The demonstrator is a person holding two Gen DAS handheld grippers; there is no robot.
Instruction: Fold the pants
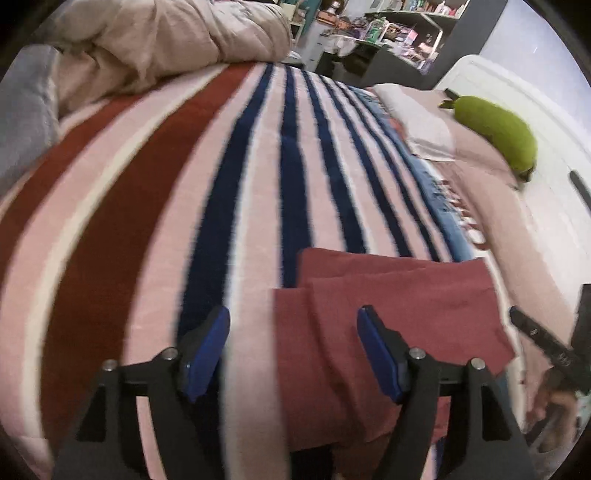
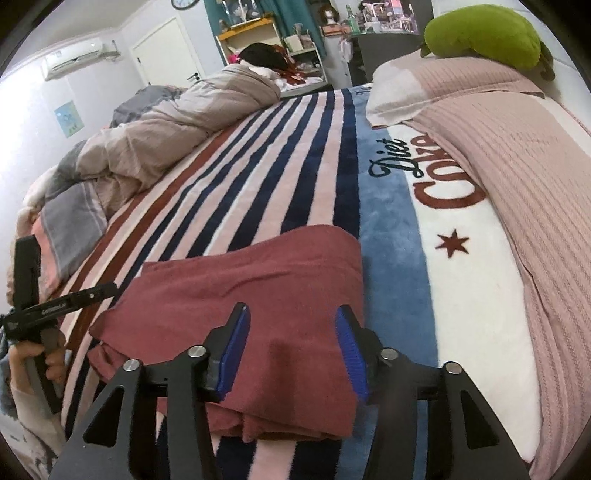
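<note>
Between and just beyond the blue-padded black fingers of the right gripper lies one pair of dusty-red cotton pants, folded into a flat layered bundle on the striped fleece blanket that covers the bed. Its jaws stand apart above the cloth, with no fabric pinched between the pads. The left gripper is likewise spread wide and holds nothing: its right finger hangs over the pants' left part, its left finger over bare blanket, so the bundle's left edge falls between the two. There are two grippers, each with two blue pads, and one garment. Seen from the right gripper, the bundle's long axis runs from lower left to upper right, slantwise across the jaws, with stacked folded edges at the near end under the fingers and a rounded fold at the far end. Well beyond both grippers, toward the headboard, sit one green plush toy on a pink knitted cover, and a rumpled beige duvet off to the left. A hand at the right view's left edge grips the other tool's handle.
</note>
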